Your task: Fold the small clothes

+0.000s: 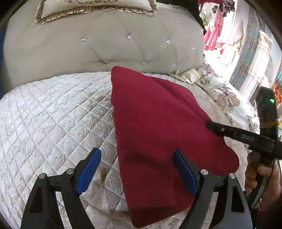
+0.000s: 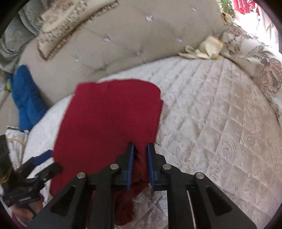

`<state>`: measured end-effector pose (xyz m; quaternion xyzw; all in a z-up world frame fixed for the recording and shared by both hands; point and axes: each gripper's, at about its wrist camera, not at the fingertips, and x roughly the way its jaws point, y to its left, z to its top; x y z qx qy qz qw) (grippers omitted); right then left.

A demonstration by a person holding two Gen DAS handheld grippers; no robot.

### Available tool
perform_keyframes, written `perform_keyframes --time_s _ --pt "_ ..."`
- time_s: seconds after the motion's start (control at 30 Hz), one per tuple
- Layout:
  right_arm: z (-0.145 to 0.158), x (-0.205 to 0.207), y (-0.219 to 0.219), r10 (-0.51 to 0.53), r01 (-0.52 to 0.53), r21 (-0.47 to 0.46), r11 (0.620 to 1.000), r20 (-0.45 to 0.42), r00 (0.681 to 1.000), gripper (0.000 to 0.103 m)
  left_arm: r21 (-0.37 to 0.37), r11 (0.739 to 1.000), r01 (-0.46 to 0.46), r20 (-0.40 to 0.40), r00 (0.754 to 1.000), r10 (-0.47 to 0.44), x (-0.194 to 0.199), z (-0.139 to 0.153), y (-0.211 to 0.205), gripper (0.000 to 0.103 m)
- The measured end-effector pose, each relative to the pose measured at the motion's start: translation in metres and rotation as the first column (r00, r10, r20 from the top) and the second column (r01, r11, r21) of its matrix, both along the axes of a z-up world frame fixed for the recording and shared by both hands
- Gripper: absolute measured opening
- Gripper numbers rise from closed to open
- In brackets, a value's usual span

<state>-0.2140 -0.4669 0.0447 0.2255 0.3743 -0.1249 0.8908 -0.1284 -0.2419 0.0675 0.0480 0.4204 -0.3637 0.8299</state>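
Gripping a bunched fold of the dark red garment, the right gripper has its blue-padded jaws drawn in narrow on the cloth at the garment's near right edge; the fabric shows between the pads and hangs crumpled below them. The left gripper stands with jaws wide and nothing pressed between them: its left pad is over bare quilt, its right pad over the garment's near left portion, and the garment's left edge runs between the two. Contact with the cloth cannot be told.

The garment lies spread mostly flat on the cream quilted bedspread, its far end reaching close to the padded beige headboard. A frilled cushion sits atop the headboard. A blue cloth lies at the far left against the headboard, apart from the garment. A small pale crumpled cloth rests at the far right, beside a floral-patterned cover. A hand holds the right gripper's handle.
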Motion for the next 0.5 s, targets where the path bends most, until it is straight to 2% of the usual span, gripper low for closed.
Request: perform_keyframes --time_s 0.03,0.07,0.1,0.13,0.23,0.27,0.33,0.43,0.5 --pt "0.005 -0.002 0.001 0.013 -0.013 -0.005 1.0 0.027 1.0 0.016 -0.006 1.0 -0.003 -0.004 1.0 0.003 0.001 0.0 0.0 0.087" --pt "0.007 -0.002 0.0 0.011 -0.01 -0.014 1.0 0.033 0.999 0.024 -0.013 1.0 -0.006 -0.011 1.0 0.005 0.002 0.001 0.0 0.087" --pt "0.008 -0.003 -0.002 0.001 0.0 -0.02 1.0 0.043 0.999 0.038 -0.022 1.0 -0.005 -0.023 1.0 0.004 0.005 0.002 -0.001 0.087" --pt "0.008 -0.004 -0.004 -0.002 0.003 -0.008 1.0 0.055 0.999 0.044 -0.031 1.0 -0.001 -0.035 0.999 0.0 0.007 0.002 -0.002 0.087" --pt "-0.004 0.0 -0.018 0.0 -0.008 0.112 0.994 0.07 0.998 0.049 -0.084 0.996 0.02 -0.1 0.995 -0.029 0.018 0.005 -0.005 0.089" --pt "-0.008 0.001 -0.021 0.004 -0.014 0.141 0.99 0.071 0.997 0.05 -0.098 0.995 0.022 -0.134 0.99 -0.036 0.024 0.003 -0.008 0.093" --pt "-0.02 0.009 -0.031 0.007 -0.025 0.212 0.977 0.088 0.996 0.052 -0.097 0.995 0.016 -0.181 0.983 -0.034 0.033 -0.006 -0.012 0.093" --pt "-0.035 0.023 -0.04 0.045 -0.088 0.325 0.942 0.138 0.989 0.054 -0.046 0.999 0.015 -0.227 0.974 -0.025 0.045 -0.022 -0.023 0.095" --pt "-0.043 0.034 -0.04 0.062 -0.108 0.344 0.933 0.142 0.988 0.059 -0.075 0.997 0.013 -0.26 0.965 -0.032 0.051 -0.031 -0.027 0.1"
